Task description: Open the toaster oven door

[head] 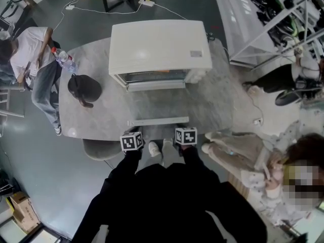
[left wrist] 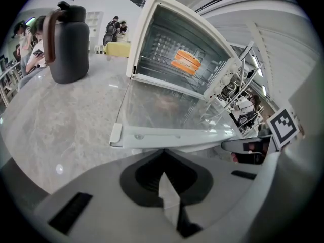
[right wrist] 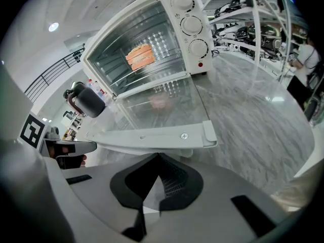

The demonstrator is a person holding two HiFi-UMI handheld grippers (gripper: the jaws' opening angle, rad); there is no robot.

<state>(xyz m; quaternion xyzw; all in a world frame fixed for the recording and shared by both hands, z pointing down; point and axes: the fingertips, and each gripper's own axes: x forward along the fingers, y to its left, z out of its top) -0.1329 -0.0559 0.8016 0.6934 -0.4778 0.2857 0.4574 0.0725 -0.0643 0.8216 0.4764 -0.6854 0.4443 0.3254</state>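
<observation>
A white toaster oven [head: 161, 44] stands on the marble table [head: 101, 120] with its glass door [head: 157, 103] dropped flat toward me. The door's handle bar [head: 158, 121] lies at the near end. My left gripper [head: 135, 131] and right gripper [head: 182, 129] sit just short of that bar, side by side, jaws shut and empty. In the left gripper view the handle [left wrist: 172, 135] is right ahead of the left gripper [left wrist: 163, 155]. In the right gripper view the handle [right wrist: 152, 135] lies just past the right gripper [right wrist: 158, 157]. Orange food [left wrist: 186, 61] rests on the rack inside.
A black jug [head: 83, 88] stands left of the oven, with a water bottle [head: 65, 58] at the table's far left corner. A person [head: 30, 49] sits beyond that corner. Another person [head: 283, 176] is low at the right. Metal shelving [head: 263, 24] stands at the right.
</observation>
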